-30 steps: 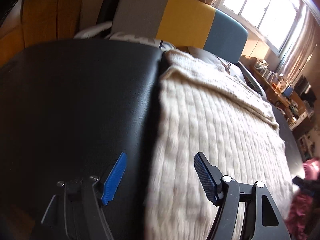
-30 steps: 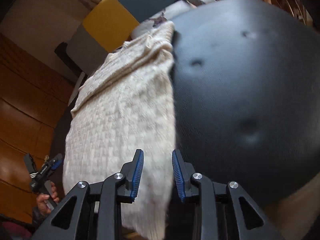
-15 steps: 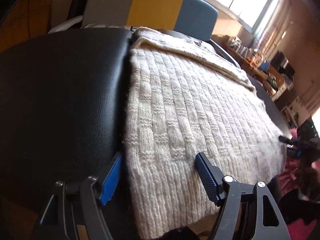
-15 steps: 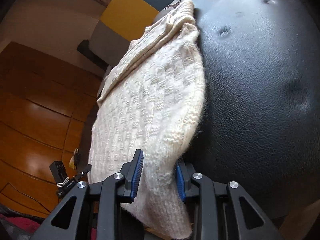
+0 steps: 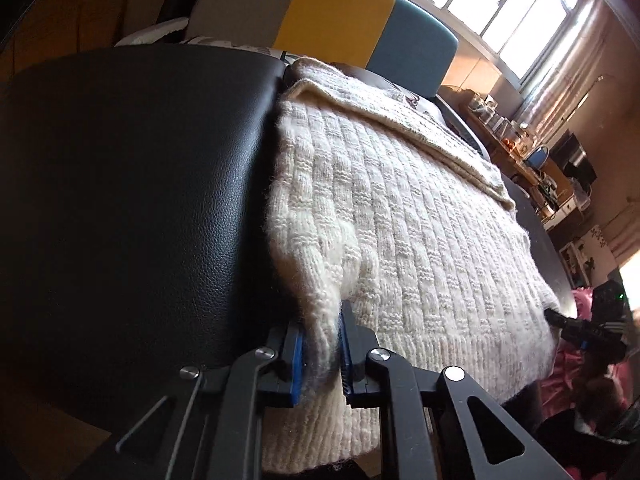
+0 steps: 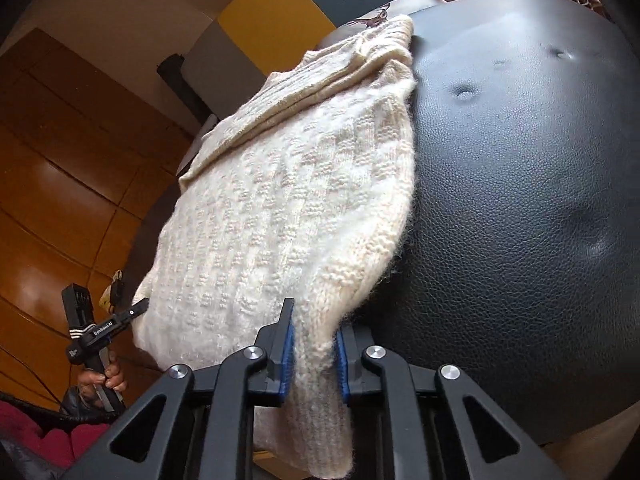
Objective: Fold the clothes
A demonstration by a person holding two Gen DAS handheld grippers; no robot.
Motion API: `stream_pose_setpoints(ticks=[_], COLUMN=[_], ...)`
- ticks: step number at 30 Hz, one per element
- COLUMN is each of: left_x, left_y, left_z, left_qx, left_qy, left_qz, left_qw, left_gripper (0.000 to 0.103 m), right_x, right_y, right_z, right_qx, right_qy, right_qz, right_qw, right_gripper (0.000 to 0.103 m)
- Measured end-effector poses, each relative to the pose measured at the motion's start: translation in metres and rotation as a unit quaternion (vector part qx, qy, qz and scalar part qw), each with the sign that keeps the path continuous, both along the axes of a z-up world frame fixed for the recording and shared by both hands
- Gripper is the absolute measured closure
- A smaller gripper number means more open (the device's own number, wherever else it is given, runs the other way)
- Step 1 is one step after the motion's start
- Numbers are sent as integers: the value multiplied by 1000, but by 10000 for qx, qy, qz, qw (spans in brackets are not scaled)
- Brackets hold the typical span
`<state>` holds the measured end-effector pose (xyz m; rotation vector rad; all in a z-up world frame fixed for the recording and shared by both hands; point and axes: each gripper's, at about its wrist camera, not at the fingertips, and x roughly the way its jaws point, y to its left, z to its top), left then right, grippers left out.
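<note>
The cream knit sweater lay flat on the black leather surface, near hem hanging over the front edge, and a layer was already turned over at the far end (sleeve or top part, cannot tell which).

The change: half a second earlier the left gripper stood wide open, straddling the near-left corner; now its jaws had closed narrow onto that corner, and the knit bunched into a ridge just above the blue pads. The right gripper had already been narrow around the near-right corner half a second before; now the wool was pinched firmly between its pads, with the edge pulled into a peak. A second earlier, neither had cloth between its fingers.

Both near corners were held, one per gripper, at opposite sides of the hem. Judged from that, a fold of the near edge was set up, probably lifting the hem toward the far end. The knit looked thick and stretchy, so uneven pulling could skew the fold or drag the whole piece.

In the right view the person's hand showed, holding the left tool's handle.
</note>
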<state>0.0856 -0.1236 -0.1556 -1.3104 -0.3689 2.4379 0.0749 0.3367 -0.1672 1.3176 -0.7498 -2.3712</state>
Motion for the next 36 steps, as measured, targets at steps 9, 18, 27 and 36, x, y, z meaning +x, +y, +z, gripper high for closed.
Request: stream_pose_setpoints(ticks=[9,18,27,36], left_x=[19,0,-3,-14], left_y=[-3,-15,-13,-16], left_z=[6,-3,-6,21], left_qx=[557,691,799,1499], left_qy=[-168,-424,-458,-248], left_qz=[-418,-69,44,-169], left_qw=[9974,9967,9957,9883], left_gripper=[91,90,89,92], right_x=[23,10,22,10], right_y=[7,-4,21,6], right_z=[-10,-6,-33,17], right_qx=[-1247,-661,-1826,-1685], right_qy=[90,-185,-749,-163], right_qz=[233,98,-375,72], right_qw=[9919,9976,9796,9855], right_gripper=[87,71,95,94])
